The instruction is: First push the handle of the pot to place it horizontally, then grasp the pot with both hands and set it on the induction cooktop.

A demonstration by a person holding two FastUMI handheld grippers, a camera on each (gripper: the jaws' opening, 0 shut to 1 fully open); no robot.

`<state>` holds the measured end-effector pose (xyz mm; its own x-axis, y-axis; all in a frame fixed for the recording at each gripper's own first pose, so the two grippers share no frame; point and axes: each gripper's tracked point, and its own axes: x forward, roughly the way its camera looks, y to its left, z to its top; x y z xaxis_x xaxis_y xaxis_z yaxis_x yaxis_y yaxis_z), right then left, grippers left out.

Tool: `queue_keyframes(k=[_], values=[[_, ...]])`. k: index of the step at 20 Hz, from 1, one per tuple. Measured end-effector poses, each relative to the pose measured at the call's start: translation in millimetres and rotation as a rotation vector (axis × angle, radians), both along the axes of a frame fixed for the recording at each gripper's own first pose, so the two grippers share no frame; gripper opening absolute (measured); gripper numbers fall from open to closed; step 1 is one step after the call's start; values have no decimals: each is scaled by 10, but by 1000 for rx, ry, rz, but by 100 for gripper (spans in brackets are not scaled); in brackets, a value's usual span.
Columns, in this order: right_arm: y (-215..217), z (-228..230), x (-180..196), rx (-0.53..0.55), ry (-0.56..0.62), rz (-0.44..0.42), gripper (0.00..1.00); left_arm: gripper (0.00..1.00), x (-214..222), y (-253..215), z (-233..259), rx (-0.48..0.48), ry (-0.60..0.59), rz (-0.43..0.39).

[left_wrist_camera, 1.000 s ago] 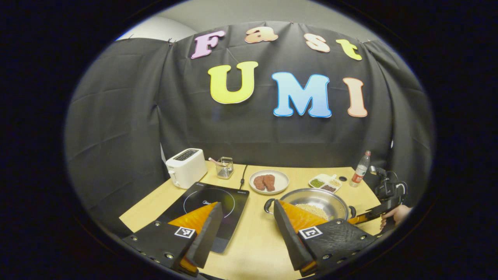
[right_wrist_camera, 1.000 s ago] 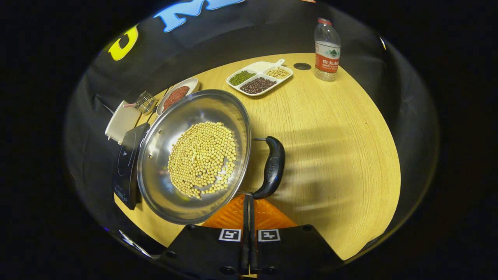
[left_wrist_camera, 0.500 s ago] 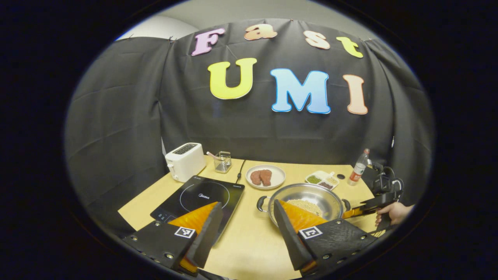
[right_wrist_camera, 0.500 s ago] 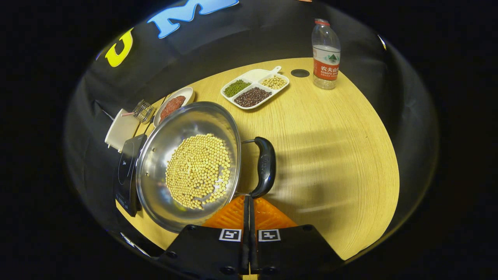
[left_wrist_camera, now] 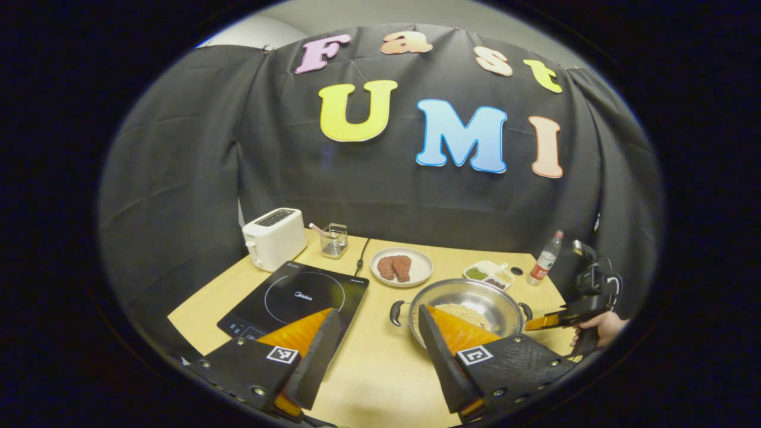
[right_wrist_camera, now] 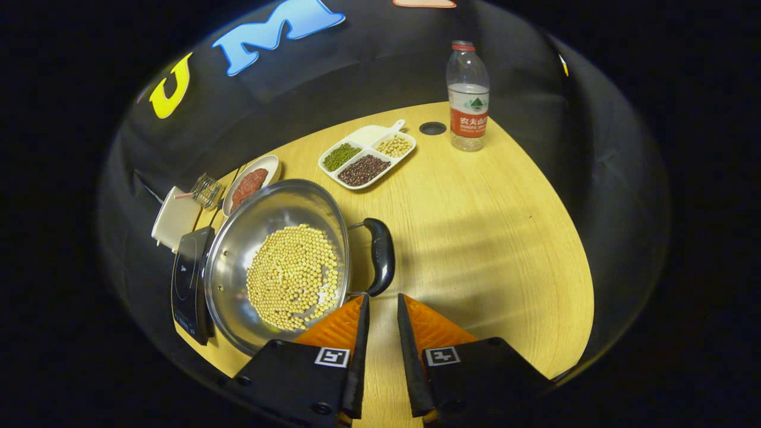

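A steel pot (left_wrist_camera: 469,290) with soybeans (right_wrist_camera: 291,276) in it stands on the wooden table, to the right of the black induction cooktop (left_wrist_camera: 297,294). Its two black loop handles point left (left_wrist_camera: 395,312) and right (left_wrist_camera: 526,310) in the left gripper view. My left gripper (left_wrist_camera: 378,312) hangs open above the table's front, between cooktop and pot, with nothing in it. In the right gripper view the pot (right_wrist_camera: 238,261) lies to the left and its near handle (right_wrist_camera: 380,255) sits just ahead of my right gripper (right_wrist_camera: 382,297), which is open a little and apart from the handle. A hand (left_wrist_camera: 600,327) holds that right gripper (left_wrist_camera: 532,324).
A white toaster (left_wrist_camera: 273,238), a wire basket (left_wrist_camera: 334,241) and a plate of meat (left_wrist_camera: 401,267) line the back. A divided dish of beans (right_wrist_camera: 365,157) and a water bottle (right_wrist_camera: 468,98) stand behind the pot. Bare table (right_wrist_camera: 493,238) lies right of the pot.
My right gripper has drawn back from the pot's handle and its fingers have parted from shut to a small gap. The left gripper has backed off a little, still open.
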<state>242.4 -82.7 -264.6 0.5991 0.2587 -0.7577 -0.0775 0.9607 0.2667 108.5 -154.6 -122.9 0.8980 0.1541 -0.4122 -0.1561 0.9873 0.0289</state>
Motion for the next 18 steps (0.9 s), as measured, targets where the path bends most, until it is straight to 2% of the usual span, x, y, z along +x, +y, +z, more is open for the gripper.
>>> queue_keyframes(k=[1,2,3,4,5,6,7,10,11,14,15,18], values=[[-12,53,0,11,-9,-20,33,78,67,46,-48,5,11,-11],[-7,106,-10,23,-19,-29,48,78,140,60,-84,-2,24,-31],[-15,157,-13,23,-31,-35,54,81,206,56,-133,-20,34,-49],[-21,205,10,17,-49,-38,78,81,294,48,-187,-46,44,-68],[-13,250,25,8,-65,-38,95,81,389,32,-260,-73,56,-91],[11,301,38,4,-78,-34,98,79,498,29,-324,-95,69,-107],[50,336,61,2,-87,-27,98,81,624,35,-407,-117,87,-120],[112,362,191,-23,-113,-13,98,79,943,35,-700,-184,149,-148],[130,351,235,-29,-114,-10,98,82,1030,13,-797,-205,167,-162],[197,257,349,-26,-98,-9,98,82,1299,-34,-1148,-257,243,-192],[204,226,393,-24,-98,-13,98,79,1385,-68,-1279,-273,266,-202],[230,141,507,-7,-97,-13,98,82,1567,-98,-1613,-295,319,-224]])
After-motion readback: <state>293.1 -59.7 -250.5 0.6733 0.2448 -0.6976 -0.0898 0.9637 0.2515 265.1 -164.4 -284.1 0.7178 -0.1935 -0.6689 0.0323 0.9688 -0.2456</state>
